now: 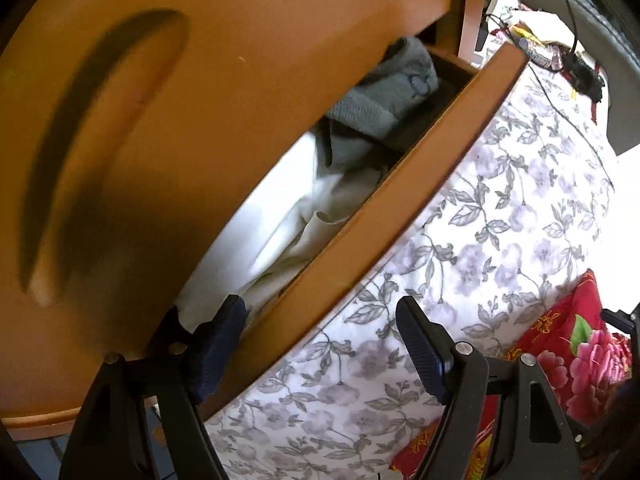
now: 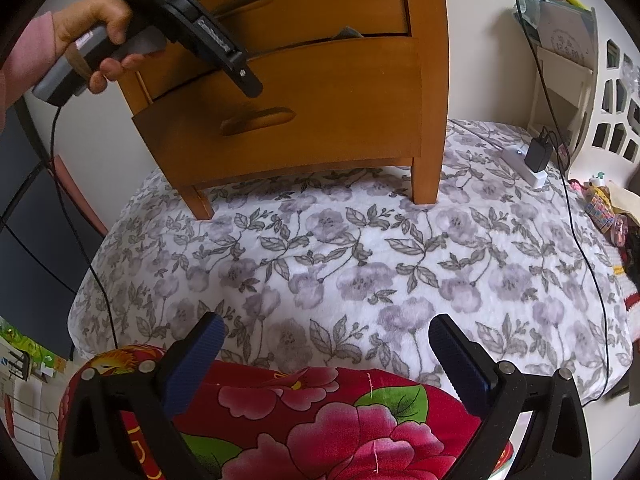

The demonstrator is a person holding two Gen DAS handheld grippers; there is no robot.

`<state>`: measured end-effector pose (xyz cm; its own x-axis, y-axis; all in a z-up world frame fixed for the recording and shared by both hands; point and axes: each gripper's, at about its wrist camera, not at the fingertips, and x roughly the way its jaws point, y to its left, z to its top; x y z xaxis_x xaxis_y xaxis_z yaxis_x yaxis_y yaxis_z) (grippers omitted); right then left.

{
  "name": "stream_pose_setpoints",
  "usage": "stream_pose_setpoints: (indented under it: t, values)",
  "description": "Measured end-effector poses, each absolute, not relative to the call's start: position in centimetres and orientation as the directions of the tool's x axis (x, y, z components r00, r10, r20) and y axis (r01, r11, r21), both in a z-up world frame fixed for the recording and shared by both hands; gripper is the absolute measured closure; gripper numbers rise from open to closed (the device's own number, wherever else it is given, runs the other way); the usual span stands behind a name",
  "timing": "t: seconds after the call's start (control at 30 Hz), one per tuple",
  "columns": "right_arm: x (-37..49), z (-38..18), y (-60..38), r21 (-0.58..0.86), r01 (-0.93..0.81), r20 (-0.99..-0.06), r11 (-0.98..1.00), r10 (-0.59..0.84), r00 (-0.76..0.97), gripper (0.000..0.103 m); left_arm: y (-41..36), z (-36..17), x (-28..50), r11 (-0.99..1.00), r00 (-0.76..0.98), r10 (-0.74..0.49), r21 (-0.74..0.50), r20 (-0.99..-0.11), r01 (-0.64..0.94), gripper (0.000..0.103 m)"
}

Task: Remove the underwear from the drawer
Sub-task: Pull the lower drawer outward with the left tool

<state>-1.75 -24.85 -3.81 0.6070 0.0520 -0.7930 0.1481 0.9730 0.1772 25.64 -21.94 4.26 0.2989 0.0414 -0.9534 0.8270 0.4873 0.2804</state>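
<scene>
**A:** What's in the drawer (image 1: 360, 216)?

**B:** It's the lower drawer of the wooden nightstand (image 2: 304, 80), pulled partly out. From my left wrist view I see grey folded cloth (image 1: 384, 96) at the far end of the gap and white cloth (image 1: 296, 220) bunched at the near end. I can't tell which piece is the underwear; all of it lies inside the drawer.

**A:** Where's your left gripper (image 1: 320, 344) against that?

**B:** Its jaws are apart with nothing clamped. The left finger (image 1: 220, 344) sits at the near end of the opening, just beside the white cloth; whether it touches I can't say. The right finger (image 1: 424, 352) is outside the drawer front, over the floral bedspread (image 1: 500, 220).

**A:** How does the cloth look?

**B:** The grey is ribbed, folded into a thick roll with a darker piece beside it. The white is thin and creased.

**A:** And the right gripper (image 2: 326, 356)?

**B:** Jaws apart, holding nothing, over a red flowered quilt (image 2: 320, 420) on the bed, well apart from the nightstand. From there I see a hand (image 2: 100, 36) holding the left gripper at the drawer.
</scene>
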Motion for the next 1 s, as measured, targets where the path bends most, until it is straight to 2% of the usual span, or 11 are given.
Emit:
stream_pose_setpoints:
  t: [1.0]
  values:
    - [-3.3, -2.4, -23.8, 0.137, 0.146, -0.775, 0.980, 0.015, 0.631, 0.000, -19.6, 4.8, 17.7, 0.464, 0.289, 0.001, 0.257, -0.957, 0.848, 0.025]
